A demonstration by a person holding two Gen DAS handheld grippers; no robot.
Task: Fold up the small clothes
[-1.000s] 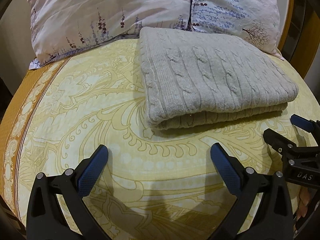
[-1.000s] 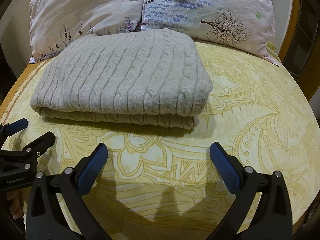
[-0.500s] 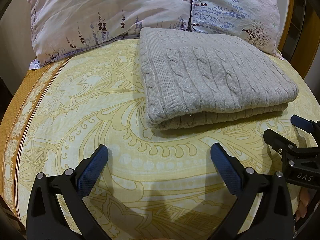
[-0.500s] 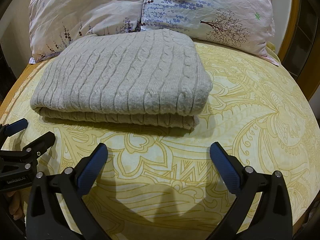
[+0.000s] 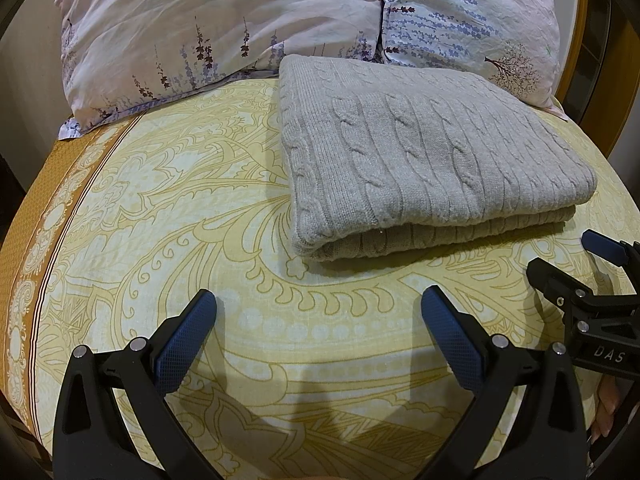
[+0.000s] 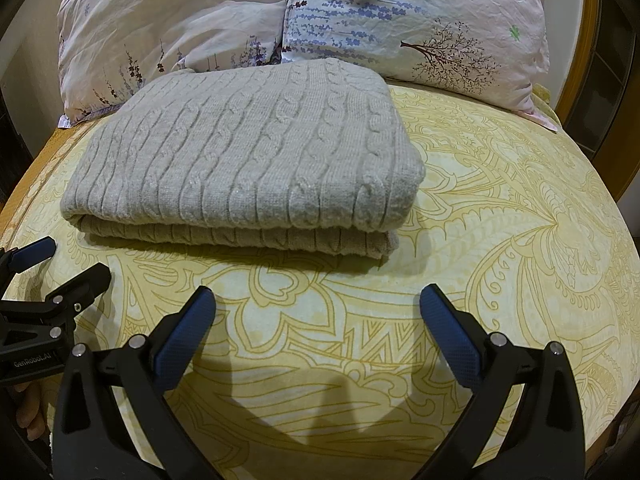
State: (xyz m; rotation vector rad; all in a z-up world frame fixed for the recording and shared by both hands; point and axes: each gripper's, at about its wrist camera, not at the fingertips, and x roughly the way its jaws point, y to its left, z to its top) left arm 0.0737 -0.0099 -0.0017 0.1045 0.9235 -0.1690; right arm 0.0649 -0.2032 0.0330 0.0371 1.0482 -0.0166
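A grey cable-knit sweater (image 5: 424, 160) lies folded in a neat rectangle on the yellow patterned bedsheet (image 5: 180, 220); it also shows in the right wrist view (image 6: 248, 160). My left gripper (image 5: 318, 308) is open and empty, hovering over the sheet a short way in front of the sweater's near left corner. My right gripper (image 6: 316, 306) is open and empty, in front of the sweater's near right corner. Each gripper shows at the edge of the other's view: the right gripper (image 5: 560, 256), and the left gripper (image 6: 68, 258).
Two floral pillows (image 5: 224, 20) (image 5: 472, 20) lie against the headboard just behind the sweater. A brown border of the sheet (image 5: 48, 208) marks the left bed edge. A wooden bed frame (image 6: 576, 60) stands at the right.
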